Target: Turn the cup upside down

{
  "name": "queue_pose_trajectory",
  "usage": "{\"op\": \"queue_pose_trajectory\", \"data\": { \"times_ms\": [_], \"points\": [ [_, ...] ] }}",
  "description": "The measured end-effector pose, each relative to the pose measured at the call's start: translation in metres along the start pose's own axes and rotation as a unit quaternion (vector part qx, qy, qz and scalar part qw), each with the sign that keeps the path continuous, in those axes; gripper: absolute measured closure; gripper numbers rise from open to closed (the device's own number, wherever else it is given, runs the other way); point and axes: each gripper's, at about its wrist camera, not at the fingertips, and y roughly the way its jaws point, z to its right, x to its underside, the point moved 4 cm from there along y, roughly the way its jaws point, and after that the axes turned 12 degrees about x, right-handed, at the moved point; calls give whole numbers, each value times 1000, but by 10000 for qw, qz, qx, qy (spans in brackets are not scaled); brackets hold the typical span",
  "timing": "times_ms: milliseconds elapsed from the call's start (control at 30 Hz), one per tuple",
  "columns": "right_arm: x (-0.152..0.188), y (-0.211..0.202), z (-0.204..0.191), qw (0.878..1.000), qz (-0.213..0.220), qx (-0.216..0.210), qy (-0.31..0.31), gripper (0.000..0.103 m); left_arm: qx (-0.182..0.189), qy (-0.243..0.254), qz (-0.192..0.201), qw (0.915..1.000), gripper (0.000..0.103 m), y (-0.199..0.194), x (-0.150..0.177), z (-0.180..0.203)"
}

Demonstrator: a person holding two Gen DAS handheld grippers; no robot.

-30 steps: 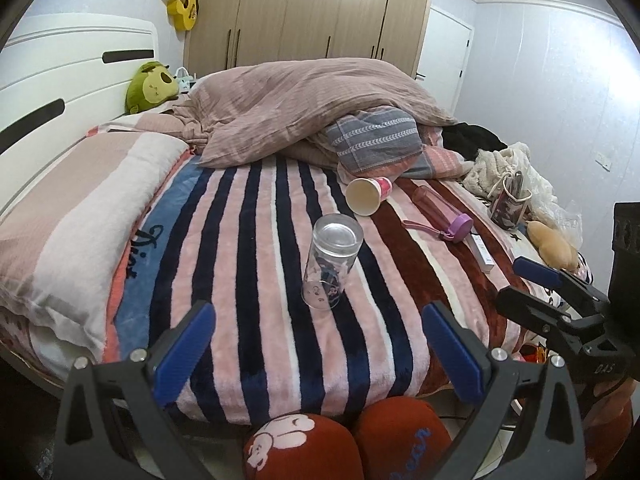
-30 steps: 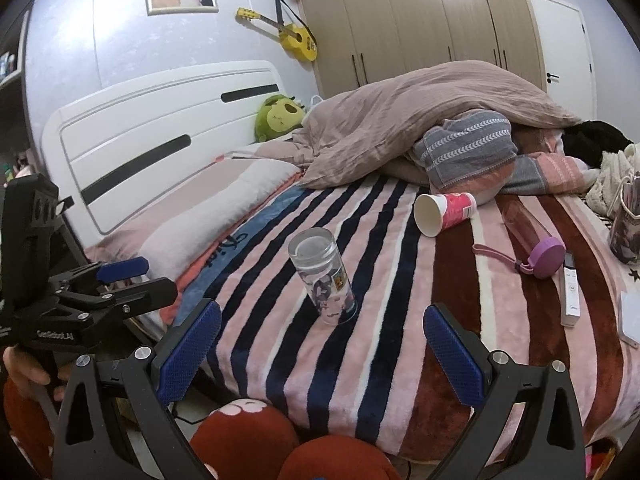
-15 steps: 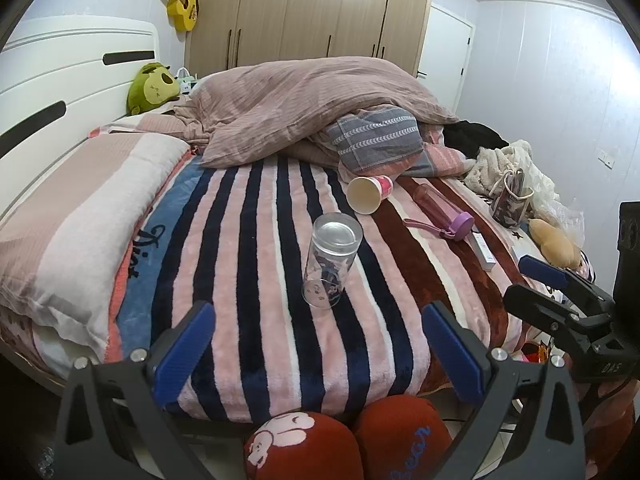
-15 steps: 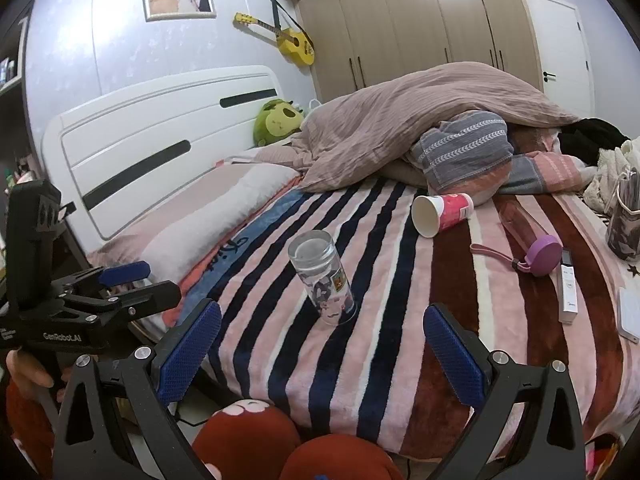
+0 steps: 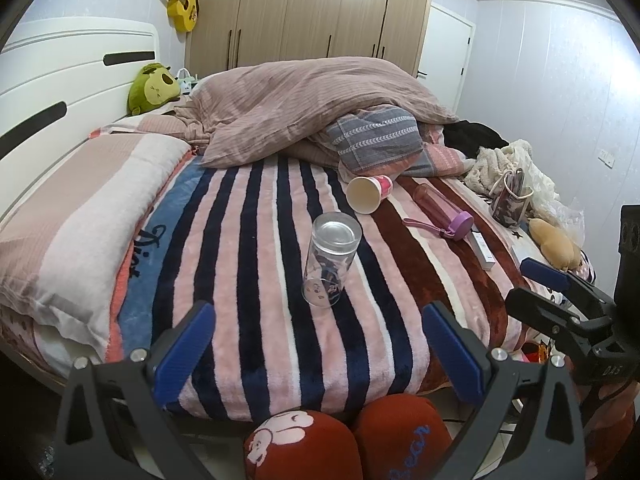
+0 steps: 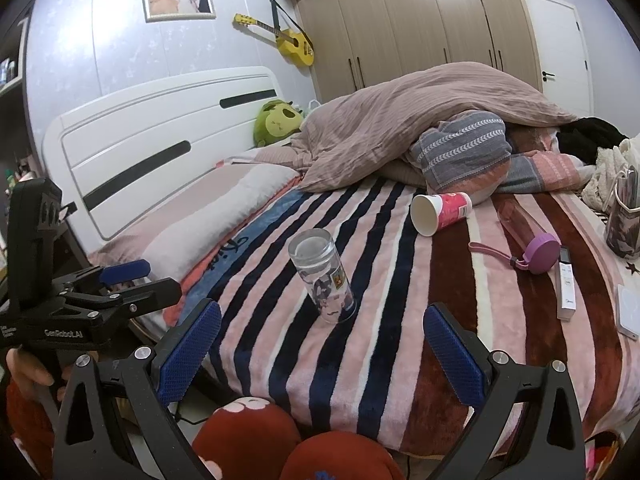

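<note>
- The clear glass cup [image 5: 331,259] stands at the centre of the frame on the striped blanket [image 5: 248,280] of the bed, tilted slightly, and nothing touches it.
- The left gripper [image 5: 316,344] sits at the lower edge of its view, jaws spread wide with nothing between them, short of the cup.
- The right gripper [image 6: 320,344] is likewise low in frame, jaws spread and holding nothing.
- A paper cup [image 5: 367,193] lies on its side above the glass, just beside a pink bottle [image 5: 440,210] to the right.
- Red slippers [image 5: 344,440] show at the bottom centre.

Striped bed [image 5: 256,264]: glass cup [image 5: 330,262] upright, paper cup [image 5: 368,194] sideways, pink bottle [image 5: 440,212], duvet [image 5: 304,104].
</note>
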Motion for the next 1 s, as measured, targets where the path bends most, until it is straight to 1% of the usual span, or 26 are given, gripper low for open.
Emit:
{"op": "queue_pose_trajectory", "data": {
  "times_ms": [1000],
  "points": [
    [1,-1,4,10000,20,2,8,1,-29,-14,-9,10000,1,-2,2,3]
  ]
}}
